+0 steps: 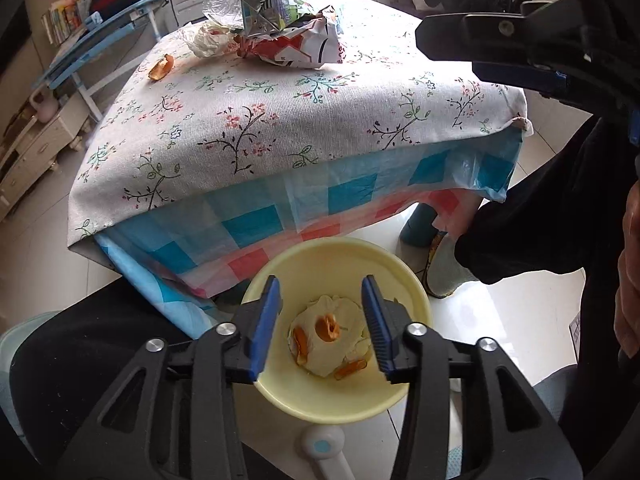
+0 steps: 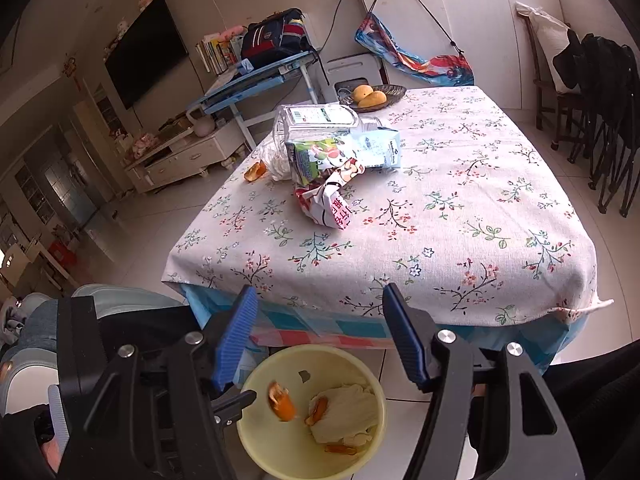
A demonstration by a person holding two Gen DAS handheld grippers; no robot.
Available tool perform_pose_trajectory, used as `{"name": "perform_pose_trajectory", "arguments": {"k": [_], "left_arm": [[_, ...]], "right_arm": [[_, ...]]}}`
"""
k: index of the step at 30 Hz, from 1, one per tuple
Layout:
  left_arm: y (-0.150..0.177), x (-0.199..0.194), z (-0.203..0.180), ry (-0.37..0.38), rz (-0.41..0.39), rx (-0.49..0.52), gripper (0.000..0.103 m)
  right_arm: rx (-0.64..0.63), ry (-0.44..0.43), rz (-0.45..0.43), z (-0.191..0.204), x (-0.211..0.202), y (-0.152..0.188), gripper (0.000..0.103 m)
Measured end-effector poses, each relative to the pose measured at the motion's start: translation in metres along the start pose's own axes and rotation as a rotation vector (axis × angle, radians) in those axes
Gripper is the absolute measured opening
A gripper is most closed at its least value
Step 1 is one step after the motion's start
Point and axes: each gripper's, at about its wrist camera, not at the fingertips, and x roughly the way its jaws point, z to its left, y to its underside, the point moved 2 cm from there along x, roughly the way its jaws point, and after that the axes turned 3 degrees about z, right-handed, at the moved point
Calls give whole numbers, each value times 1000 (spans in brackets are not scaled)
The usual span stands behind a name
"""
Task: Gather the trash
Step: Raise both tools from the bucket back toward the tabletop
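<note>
2 grippers, left [image 1: 323, 326] and right [image 2: 320, 340], gape over the bin [image 2: 256, 444]; only the right view shows mangoes [image 2: 372, 95].

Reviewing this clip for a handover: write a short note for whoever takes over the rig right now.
Left gripper: open, empty, above the yellow bin.
Right gripper: open, empty, also over the bin.
In the bin: crumpled tissue and orange peel pieces, one apparently mid-fall.
Still on the table: one orange peel, clear plastic bottle, drink carton, crumpled wrapper, plastic bag.
The fruit basket is probably not trash.
</note>
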Motion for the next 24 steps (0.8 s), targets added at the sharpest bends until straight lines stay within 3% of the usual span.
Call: {"name": "perform_pose_trajectory", "arguments": {"k": [5,16,24], "left_arm": [[0,0,6,8,1,-26,47],[-1,-3,10,-12,-18,-44,59],[-12,-30,45,-98,-173,-178,69]], "right_arm": [[2,-1,-1,-1,-1,0,64],[3,0,-2,0,-1,0,66],[4,-2,-5,-1,1,-1,66]]}}
